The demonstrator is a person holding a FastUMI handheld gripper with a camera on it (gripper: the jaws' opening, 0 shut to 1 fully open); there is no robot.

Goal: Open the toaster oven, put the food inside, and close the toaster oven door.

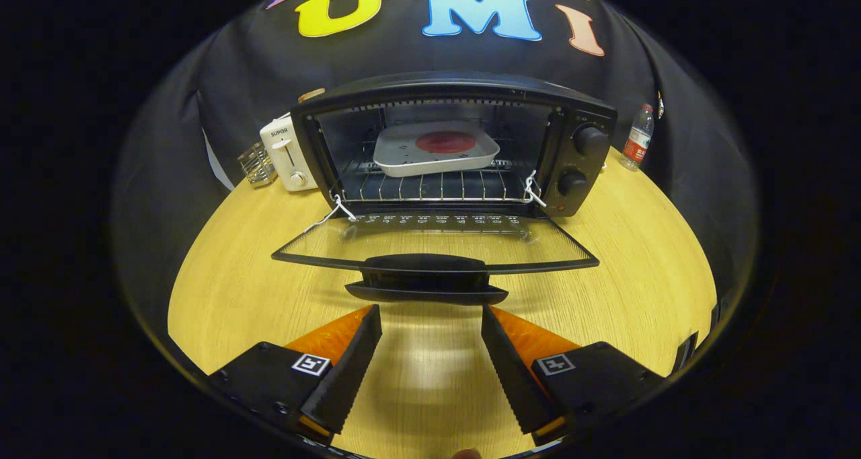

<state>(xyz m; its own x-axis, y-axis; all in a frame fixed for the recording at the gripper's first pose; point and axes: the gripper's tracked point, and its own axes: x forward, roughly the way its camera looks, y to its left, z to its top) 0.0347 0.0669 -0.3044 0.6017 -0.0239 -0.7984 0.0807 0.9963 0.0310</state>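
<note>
Lying just ahead of the spread, empty tongs (430,314): oven door handle (425,278).

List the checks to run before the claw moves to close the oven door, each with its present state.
1. Food inside: white square tray with red round food sits on the wire rack: ok.
2. Glass door of the black toaster oven down flat: ok.
3. Claw open, holding nothing: ok.
4. Black door handle just ahead of the fingers: ok.
5. Tray clear of door path: cannot tell.
</note>
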